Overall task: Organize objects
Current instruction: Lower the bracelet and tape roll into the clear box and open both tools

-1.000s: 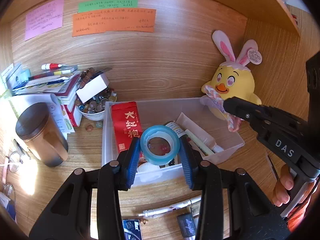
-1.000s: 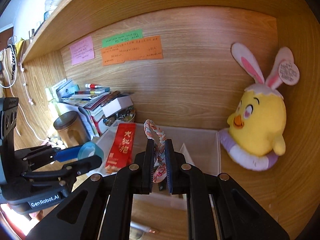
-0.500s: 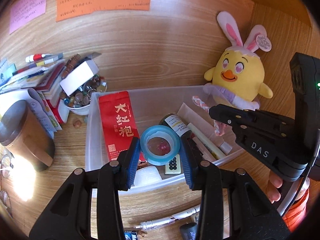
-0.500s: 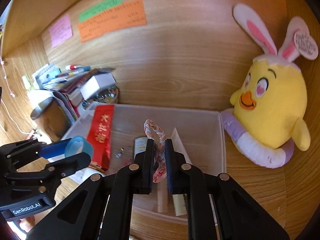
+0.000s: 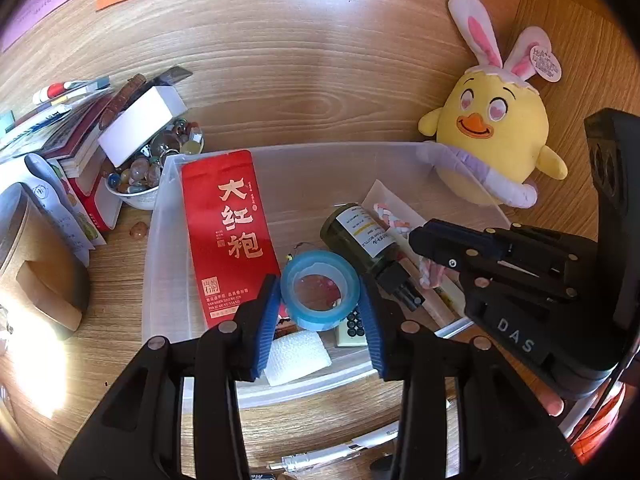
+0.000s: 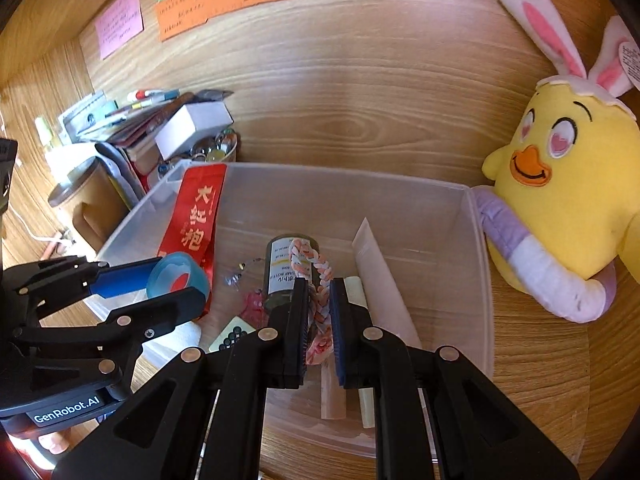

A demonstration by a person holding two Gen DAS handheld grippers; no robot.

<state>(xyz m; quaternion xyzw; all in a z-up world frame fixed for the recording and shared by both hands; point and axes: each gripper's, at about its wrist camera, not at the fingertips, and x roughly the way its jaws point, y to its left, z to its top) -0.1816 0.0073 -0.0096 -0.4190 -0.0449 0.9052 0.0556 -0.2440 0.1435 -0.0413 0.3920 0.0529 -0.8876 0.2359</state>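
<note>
Wooden desk [image 5: 328, 92]; left fingers [image 5: 320, 304] grasp tape roll [image 5: 320, 290]; right fingers [image 6: 320, 312] clench braided cord [image 6: 314, 280].

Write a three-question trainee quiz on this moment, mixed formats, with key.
1. True or false: the left gripper holds the blue roll of tape.
2. What does the right gripper pinch? A) the dark glass bottle with a white label B) the pink-and-white braided cord C) the red foil tea pouch
3. Fill in: both grippers are over the clear plastic ____.

Key: 1 true; 2 B; 3 bin.
</note>
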